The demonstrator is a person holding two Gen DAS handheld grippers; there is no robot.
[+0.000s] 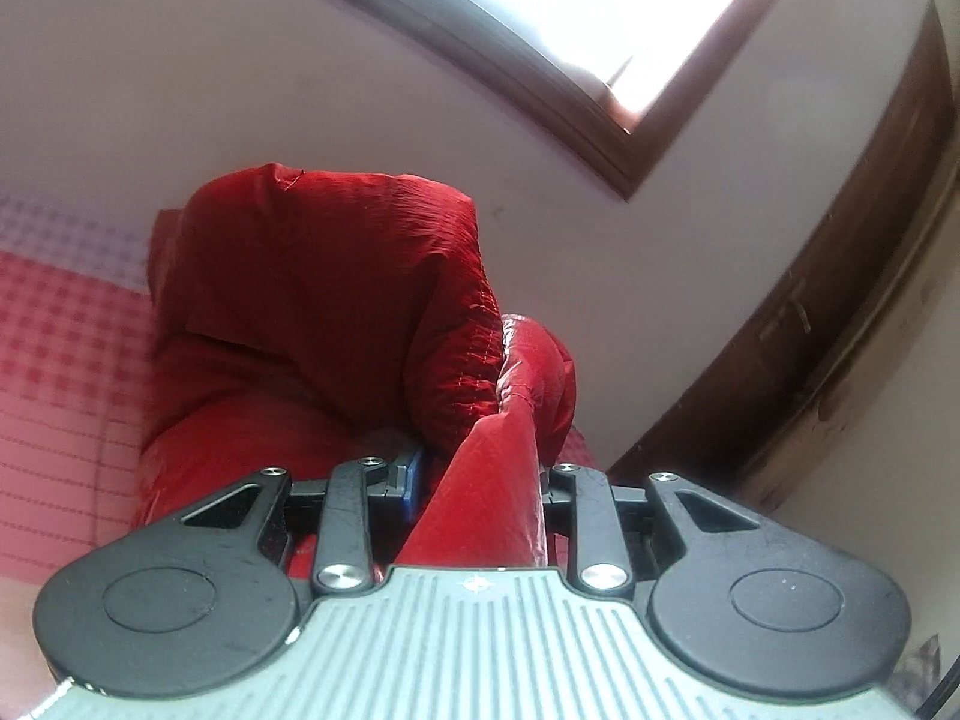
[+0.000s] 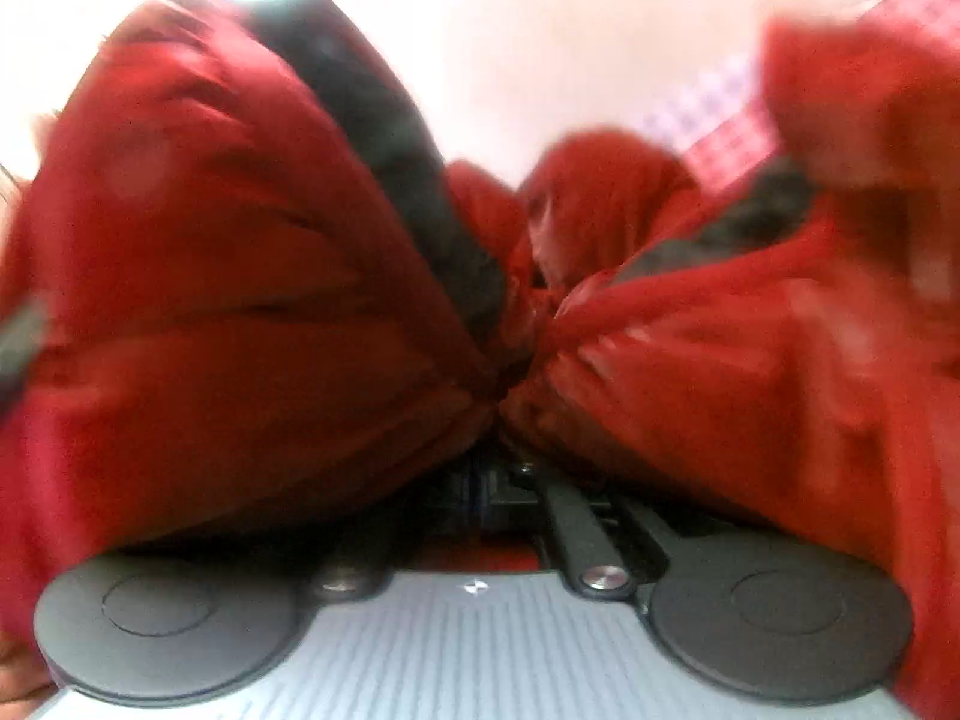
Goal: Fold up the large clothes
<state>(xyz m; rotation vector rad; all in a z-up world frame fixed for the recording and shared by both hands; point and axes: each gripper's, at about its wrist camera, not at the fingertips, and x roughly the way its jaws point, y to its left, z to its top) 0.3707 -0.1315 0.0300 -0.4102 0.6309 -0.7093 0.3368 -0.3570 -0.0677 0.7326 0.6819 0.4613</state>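
A puffy red jacket [image 1: 324, 300] hangs in front of the left wrist view, lifted above the bed. A fold of its shiny fabric runs down between the jaws of my left gripper [image 1: 480, 456], which is shut on it; the fingertips are hidden by the cloth. In the blurred right wrist view the red jacket [image 2: 240, 300] fills the picture, with dark trim bands [image 2: 408, 150] showing. Its fabric is bunched to a pinch at my right gripper [image 2: 504, 402], which is shut on it, fingertips buried in cloth.
A pink and white checked bed cover [image 1: 60, 360] lies low on the left. Behind the jacket is a white wall with a bright window [image 1: 600, 30] in a dark wooden frame. A wooden door frame [image 1: 840, 270] stands at the right.
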